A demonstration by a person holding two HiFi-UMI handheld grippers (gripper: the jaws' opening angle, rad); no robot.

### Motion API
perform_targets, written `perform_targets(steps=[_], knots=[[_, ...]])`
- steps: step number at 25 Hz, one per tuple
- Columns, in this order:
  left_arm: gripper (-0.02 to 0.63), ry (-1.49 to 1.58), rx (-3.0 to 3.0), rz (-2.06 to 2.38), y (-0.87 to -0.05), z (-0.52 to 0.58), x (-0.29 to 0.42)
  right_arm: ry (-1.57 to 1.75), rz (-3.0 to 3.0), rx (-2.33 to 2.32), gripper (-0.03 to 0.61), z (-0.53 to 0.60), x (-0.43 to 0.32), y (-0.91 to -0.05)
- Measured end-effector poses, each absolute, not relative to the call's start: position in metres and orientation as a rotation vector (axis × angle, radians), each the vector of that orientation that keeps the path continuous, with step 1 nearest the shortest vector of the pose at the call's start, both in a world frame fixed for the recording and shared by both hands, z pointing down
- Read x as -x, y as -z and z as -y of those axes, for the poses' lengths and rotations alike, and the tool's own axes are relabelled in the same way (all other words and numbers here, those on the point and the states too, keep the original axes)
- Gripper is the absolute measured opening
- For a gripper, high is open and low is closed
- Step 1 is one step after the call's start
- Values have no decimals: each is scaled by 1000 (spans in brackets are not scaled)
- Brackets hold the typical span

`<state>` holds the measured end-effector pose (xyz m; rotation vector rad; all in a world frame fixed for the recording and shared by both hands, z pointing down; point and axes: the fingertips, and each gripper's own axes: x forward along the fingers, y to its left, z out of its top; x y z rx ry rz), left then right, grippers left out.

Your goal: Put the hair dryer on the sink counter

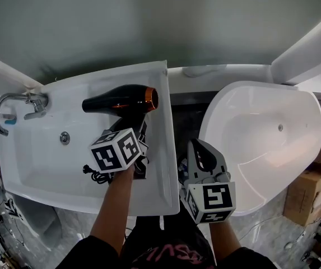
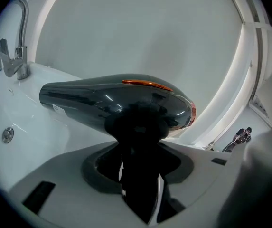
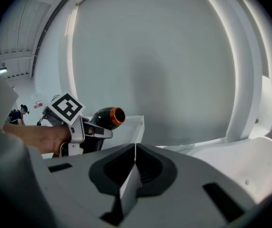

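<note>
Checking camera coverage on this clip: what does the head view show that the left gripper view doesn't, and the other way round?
Head view only: the inside of the tub, the right gripper over the gap between sink and tub, a black cord in the basin, and boxes on the floor.
Left gripper view only: the handle standing between the left gripper's tongs.
Both: the dryer, the sink, its faucet and drain.

A white bathtub [image 1: 261, 144] stands right of centre, with a cardboard box [image 1: 305, 198] just beside it.
</note>
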<state>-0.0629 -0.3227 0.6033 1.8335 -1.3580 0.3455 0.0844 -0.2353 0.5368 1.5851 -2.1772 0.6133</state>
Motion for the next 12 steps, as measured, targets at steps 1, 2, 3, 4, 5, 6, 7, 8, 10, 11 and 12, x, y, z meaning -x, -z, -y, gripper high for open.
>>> perform_targets(steps=[1,2,3,4,5,6,7,8,10,11,12], knots=[[187,-350,-1831,1356,-607,324,62,-617,2174,-1587,21,236,-86,-539],[187,-355,-1827,1355,-610,326,62,-620,2170,-1589,21,237,-87,-542],[188,-360,-1822,1355,-614,327,62,-622,2168,-1589,21,237,-87,-544],[187,-368,-1820,1356,-617,328,62,-625,2166,-1589,21,238,-88,-546],[187,-379,-1818,1358,-620,329,62,-626,2163,-1588,21,238,-88,-547],[187,-391,-1818,1360,-622,329,62,-629,2160,-1587,21,237,-88,-549],[187,-400,-1817,1360,-624,328,62,-632,2156,-1586,21,237,-89,-550],[187,-404,-1813,1360,-627,328,62,-636,2152,-1585,21,236,-90,-552],[187,-405,-1797,1359,-632,326,62,-643,2146,-1584,21,234,-92,-555],[187,-406,-1790,1359,-634,326,62,-646,2143,-1583,21,233,-93,-556],[187,-407,-1785,1359,-636,326,62,-649,2141,-1583,21,232,-94,-557]])
